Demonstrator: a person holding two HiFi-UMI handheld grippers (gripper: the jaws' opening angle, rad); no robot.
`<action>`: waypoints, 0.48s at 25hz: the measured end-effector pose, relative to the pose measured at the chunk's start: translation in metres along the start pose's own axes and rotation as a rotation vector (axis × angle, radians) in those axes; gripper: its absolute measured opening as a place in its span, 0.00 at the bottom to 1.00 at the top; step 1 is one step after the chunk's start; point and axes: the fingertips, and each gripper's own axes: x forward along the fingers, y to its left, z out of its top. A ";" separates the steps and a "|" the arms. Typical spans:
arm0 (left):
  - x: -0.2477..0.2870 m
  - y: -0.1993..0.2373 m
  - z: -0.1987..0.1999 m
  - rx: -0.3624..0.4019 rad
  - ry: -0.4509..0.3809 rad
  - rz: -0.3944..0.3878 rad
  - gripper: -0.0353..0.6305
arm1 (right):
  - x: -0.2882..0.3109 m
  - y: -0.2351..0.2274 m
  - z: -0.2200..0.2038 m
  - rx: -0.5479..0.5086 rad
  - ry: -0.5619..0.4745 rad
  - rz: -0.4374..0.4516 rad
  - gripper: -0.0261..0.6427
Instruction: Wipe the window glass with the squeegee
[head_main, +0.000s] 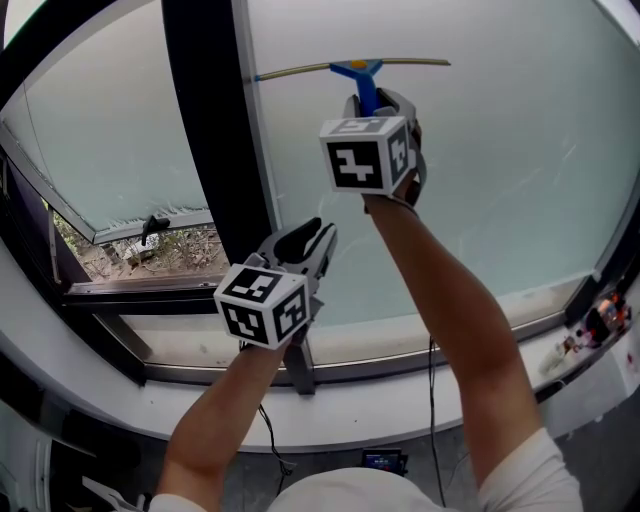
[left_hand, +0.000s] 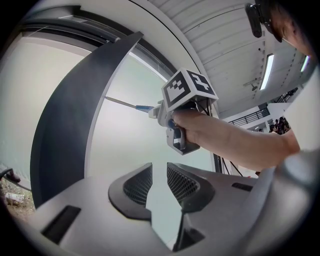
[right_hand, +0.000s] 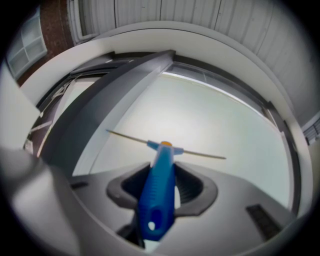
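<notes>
A squeegee (head_main: 362, 74) with a blue handle and a thin, long blade lies against the frosted window glass (head_main: 510, 160), high up and level. My right gripper (head_main: 383, 103) is shut on the handle, raised at arm's length. In the right gripper view the blue handle (right_hand: 159, 192) runs up between the jaws to the blade (right_hand: 202, 154). My left gripper (head_main: 318, 236) hangs lower, near the dark upright (head_main: 215, 120); its jaws are drawn to a thin slit with nothing held (left_hand: 159, 172). From there I see the right gripper (left_hand: 161, 111) and the squeegee blade (left_hand: 122, 103).
A dark vertical frame bar splits the glass. At lower left a tilted pane with a black handle (head_main: 153, 226) stands open over plants. A pale sill (head_main: 420, 352) runs beneath. Small items (head_main: 600, 318) sit at the sill's right end. A cable hangs below.
</notes>
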 end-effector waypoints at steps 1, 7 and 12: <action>-0.001 0.001 -0.003 -0.005 0.002 0.003 0.22 | -0.001 0.001 -0.003 0.001 0.002 0.003 0.28; -0.003 0.001 -0.013 -0.017 0.008 0.012 0.22 | -0.007 0.006 -0.016 0.008 0.012 0.015 0.28; -0.005 0.002 -0.021 -0.015 0.016 0.016 0.22 | -0.011 0.009 -0.031 0.013 0.027 0.023 0.28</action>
